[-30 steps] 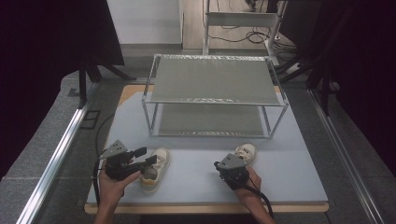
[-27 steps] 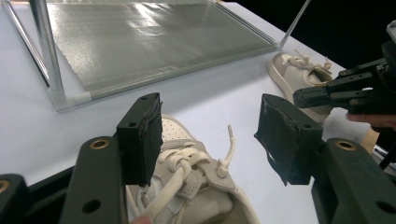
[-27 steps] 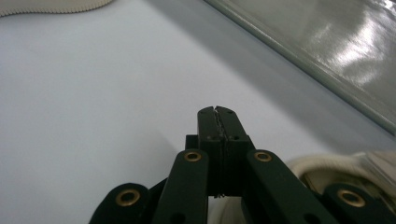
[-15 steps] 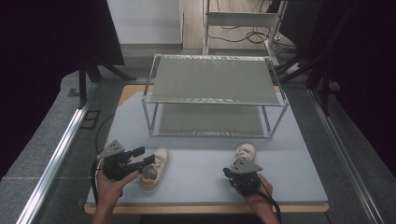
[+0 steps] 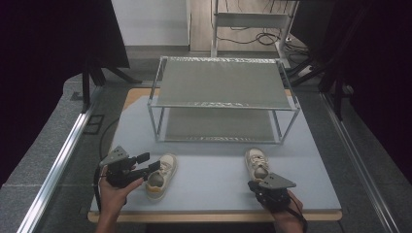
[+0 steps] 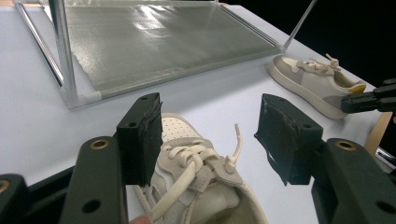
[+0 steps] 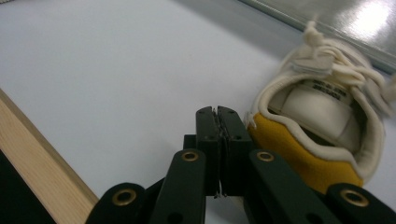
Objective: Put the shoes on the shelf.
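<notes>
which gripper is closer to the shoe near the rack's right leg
Right. The right gripper sits at that shoe's heel; the left gripper is across the table.

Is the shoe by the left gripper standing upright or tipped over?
Upright. The left shoe rests on its sole on the table, laces and opening facing up, between the open jaws of the left gripper.

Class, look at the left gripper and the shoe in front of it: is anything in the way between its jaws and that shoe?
Nothing visible. The left gripper has its jaws open on either side of the shoe, no object between.
</notes>
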`<state>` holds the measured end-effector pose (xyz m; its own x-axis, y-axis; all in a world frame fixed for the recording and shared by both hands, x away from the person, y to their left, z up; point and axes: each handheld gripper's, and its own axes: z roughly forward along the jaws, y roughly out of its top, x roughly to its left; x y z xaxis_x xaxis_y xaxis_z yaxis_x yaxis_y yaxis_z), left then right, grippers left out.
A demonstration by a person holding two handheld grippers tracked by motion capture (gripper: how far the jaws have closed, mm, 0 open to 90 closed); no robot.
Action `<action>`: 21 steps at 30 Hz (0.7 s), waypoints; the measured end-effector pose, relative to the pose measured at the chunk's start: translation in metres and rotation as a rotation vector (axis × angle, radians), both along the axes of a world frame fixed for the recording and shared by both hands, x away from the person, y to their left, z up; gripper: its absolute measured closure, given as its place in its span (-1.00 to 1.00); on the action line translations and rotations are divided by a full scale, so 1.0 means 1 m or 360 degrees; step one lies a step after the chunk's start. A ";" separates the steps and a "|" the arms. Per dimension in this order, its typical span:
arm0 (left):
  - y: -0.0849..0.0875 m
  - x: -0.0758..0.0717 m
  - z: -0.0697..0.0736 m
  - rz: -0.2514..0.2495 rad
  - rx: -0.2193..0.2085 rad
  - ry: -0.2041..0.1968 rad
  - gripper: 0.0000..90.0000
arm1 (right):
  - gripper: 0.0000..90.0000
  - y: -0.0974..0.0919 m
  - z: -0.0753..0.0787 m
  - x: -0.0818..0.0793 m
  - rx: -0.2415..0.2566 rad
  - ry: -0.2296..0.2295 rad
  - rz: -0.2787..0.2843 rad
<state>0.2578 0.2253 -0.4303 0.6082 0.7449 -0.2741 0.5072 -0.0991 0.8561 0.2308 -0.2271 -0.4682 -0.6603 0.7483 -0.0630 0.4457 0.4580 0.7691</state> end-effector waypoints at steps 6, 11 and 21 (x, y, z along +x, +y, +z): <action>-0.003 0.000 0.000 -0.0010 0.0010 0.0003 -0.10 | 0.79 -0.012 0.002 0.001 0.0074 0.0021 0.0047; -0.004 -0.001 0.006 -0.0025 0.0037 -0.0009 -0.10 | 0.55 -0.015 0.019 -0.001 0.0125 -0.0048 0.0189; -0.007 0.000 0.023 -0.0121 0.0132 -0.0024 -0.09 | 0.23 -0.036 0.049 0.018 0.0055 -0.0123 0.0337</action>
<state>0.2583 0.2186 -0.4073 0.6675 0.7162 -0.2037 0.4824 -0.2076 0.8510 0.2492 -0.2627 -0.4196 -0.7973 0.5959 -0.0964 0.2813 0.5081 0.8141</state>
